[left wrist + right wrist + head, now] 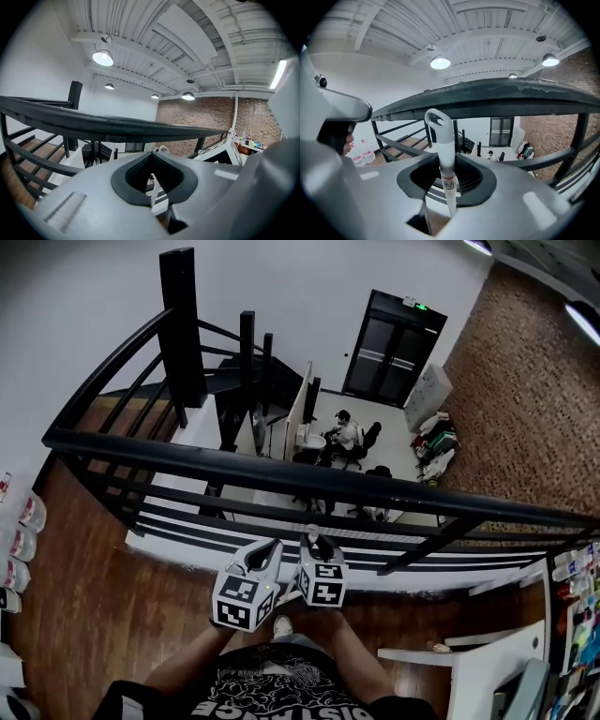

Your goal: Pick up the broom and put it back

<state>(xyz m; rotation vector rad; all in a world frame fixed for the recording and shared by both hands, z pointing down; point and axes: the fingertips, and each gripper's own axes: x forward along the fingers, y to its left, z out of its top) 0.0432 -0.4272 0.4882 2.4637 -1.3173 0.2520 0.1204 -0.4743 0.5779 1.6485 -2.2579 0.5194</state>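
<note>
1. Upper floor [112, 615]: dark wood boards across the near part of the scene.
2. Left edge of the boards: a row of water bottles [21, 526], upright.
3. Far edge of the boards: a black railing [281, 474] stands along it.
4. Near right: a white bench [487, 657] on the boards.
5. Near centre: the person's shoe [281, 624], flat on the boards.
6. Lower floor [394, 442], pale, far beyond the railing: a desk with a seated person [345, 432], and a pile of bags [436, 446] to the right by the brick wall.

Near the railing [281, 472], the broom [445, 154] is disappearing downward behind the right gripper [443, 185]. Below the railing, people [347, 434] are sitting, too small to make out.
</note>
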